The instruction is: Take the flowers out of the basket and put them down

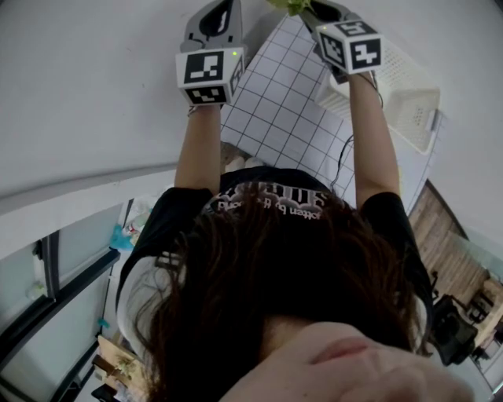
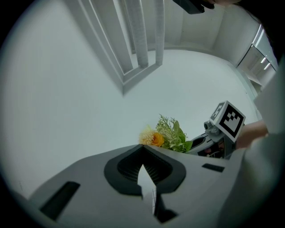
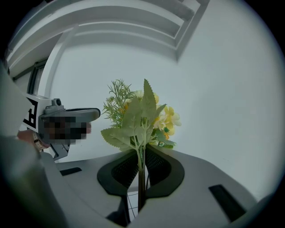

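Observation:
My right gripper is shut on the stems of a small bunch of flowers, with pale green leaves and yellow blooms standing up above the jaws. In the head view the right gripper is held out at the top edge, where only a bit of the flowers' green shows. The white slatted basket lies below and right of it. My left gripper is shut with nothing in it, level with the right gripper and to its left; the flowers show past its jaws.
A white gridded surface lies under both outstretched arms, with the basket on its right part. A cable runs beside the right forearm. Plain white wall and a recessed frame fill both gripper views.

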The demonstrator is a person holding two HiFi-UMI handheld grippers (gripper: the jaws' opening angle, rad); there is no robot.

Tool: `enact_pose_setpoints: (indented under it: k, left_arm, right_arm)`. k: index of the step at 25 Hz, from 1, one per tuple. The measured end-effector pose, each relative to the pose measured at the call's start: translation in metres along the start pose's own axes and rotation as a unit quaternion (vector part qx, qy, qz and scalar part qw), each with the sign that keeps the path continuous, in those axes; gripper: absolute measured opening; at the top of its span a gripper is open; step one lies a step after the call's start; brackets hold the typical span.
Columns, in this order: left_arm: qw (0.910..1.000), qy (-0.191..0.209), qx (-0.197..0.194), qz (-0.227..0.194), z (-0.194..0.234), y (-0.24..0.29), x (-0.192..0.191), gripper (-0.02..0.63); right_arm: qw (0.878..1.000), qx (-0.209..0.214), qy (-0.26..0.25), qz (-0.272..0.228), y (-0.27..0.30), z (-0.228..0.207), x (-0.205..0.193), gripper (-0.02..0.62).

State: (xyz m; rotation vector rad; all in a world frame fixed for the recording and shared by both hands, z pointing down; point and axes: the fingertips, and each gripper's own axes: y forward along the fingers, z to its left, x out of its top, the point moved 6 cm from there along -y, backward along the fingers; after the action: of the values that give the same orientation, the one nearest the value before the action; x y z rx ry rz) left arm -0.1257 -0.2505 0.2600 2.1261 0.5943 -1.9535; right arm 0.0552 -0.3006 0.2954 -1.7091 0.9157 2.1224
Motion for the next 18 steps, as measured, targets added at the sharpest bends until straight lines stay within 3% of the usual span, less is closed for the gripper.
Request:
enact_pose_setpoints:
  k: [8, 18]
  left_arm:
    - [0.9998, 0.009, -0.001, 0.016, -0.0038, 0.0028, -0.0061, 0.000]
    - [0.9999, -0.014, 0.000, -0.001, 0.0007, 0.0008, -0.0008, 0.001]
  right_arm:
    - [1.000, -0.002, 0.001, 0.001, -0.0028, -0.0028, -0.0032, 0.051]
    - [1.000, 0.003, 0.001, -0.003, -0.0005, 0.0002, 0.0006, 0.051]
